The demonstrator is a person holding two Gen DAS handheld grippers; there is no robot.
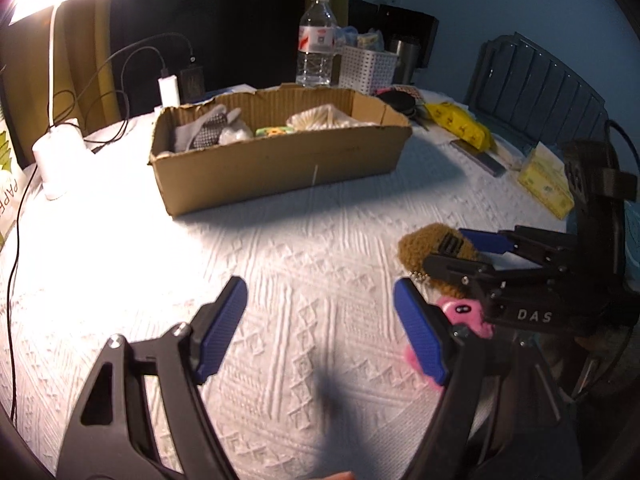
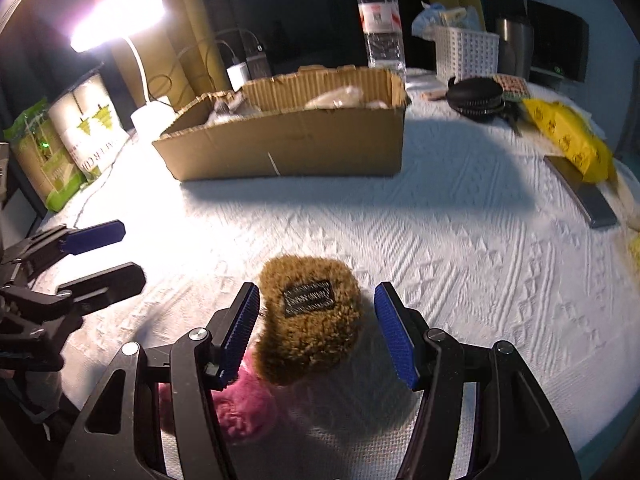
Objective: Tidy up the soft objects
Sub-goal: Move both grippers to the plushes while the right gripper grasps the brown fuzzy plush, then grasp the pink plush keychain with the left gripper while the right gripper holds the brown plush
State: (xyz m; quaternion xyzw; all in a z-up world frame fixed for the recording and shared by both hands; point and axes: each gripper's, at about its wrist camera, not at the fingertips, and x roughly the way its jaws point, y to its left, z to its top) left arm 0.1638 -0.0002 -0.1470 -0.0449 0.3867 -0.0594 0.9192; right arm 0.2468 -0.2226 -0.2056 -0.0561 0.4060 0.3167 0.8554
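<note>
Brown plush (image 2: 310, 320) — label up, between gripper (image 2: 316, 330) pads

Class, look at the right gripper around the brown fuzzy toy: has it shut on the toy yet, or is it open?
Open. The right gripper straddles the brown fuzzy toy, with a visible gap at its right pad.

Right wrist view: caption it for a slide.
Open right gripper straddles a brown plush pouch beside a pink plush; cardboard box waits beyond.
</note>
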